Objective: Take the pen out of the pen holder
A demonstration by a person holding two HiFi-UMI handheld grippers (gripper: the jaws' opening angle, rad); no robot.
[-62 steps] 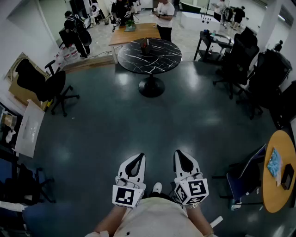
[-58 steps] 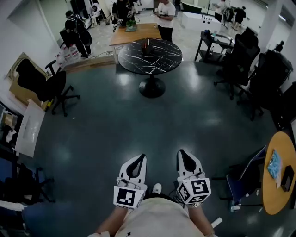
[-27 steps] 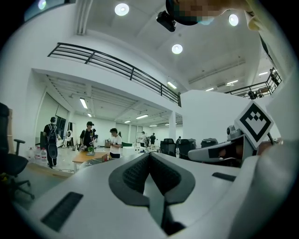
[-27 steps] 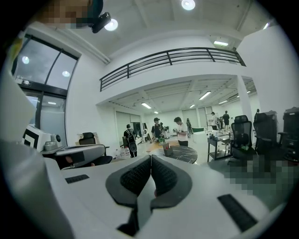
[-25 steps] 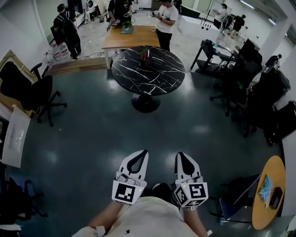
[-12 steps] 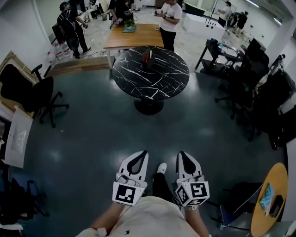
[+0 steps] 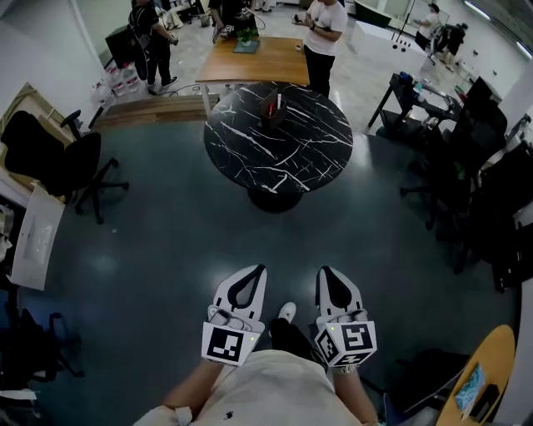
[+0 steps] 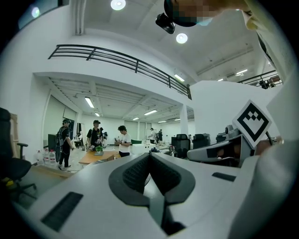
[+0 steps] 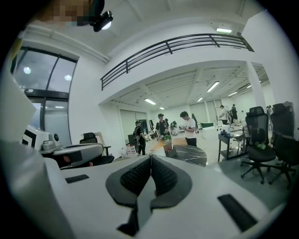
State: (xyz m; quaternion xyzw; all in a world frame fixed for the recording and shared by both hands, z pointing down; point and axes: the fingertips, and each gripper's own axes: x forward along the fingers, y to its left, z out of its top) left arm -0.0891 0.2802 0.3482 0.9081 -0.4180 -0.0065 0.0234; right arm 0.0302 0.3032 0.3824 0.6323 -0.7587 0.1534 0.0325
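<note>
both grippers are held low and close to the person's body, side by side over the dark floor [image 7: 166, 216], pointing ahead. the left gripper [image 7: 256, 271] has its fingers [image 8: 140, 172] pressed together with nothing between them, and the right gripper [image 7: 323, 273] likewise has its fingers [image 9: 161, 175] closed on each other and empty. the pen holder [image 7: 271, 107] stands on the round black marble counter [image 7: 287, 158], near its far edge and about midway across, well apart from both grippers with open floor between. a pale stick rising from the holder looks like the pen [image 7: 279, 100]; it seems to stand roughly upright, long axis vertical, though it is too small to be sure. from the fingers the holder lies almost straight ahead and higher up, its line falling between the two grippers and slightly closer to the left one's in the head view. in the right gripper view the holder [image 9: 169, 150] shows just above and right of the closed fingertips, at the near left of the counter [image 9: 191, 155]; the left gripper view does not show it clearly. neither hand is plainly nearer, so the task looks barely begun: the gap has to be closed and the fingers opened before a grip from above on the pen's upper end would be possible. a person in a white shirt [image 7: 326, 25] stands just beyond the counter's far edge.
</note>
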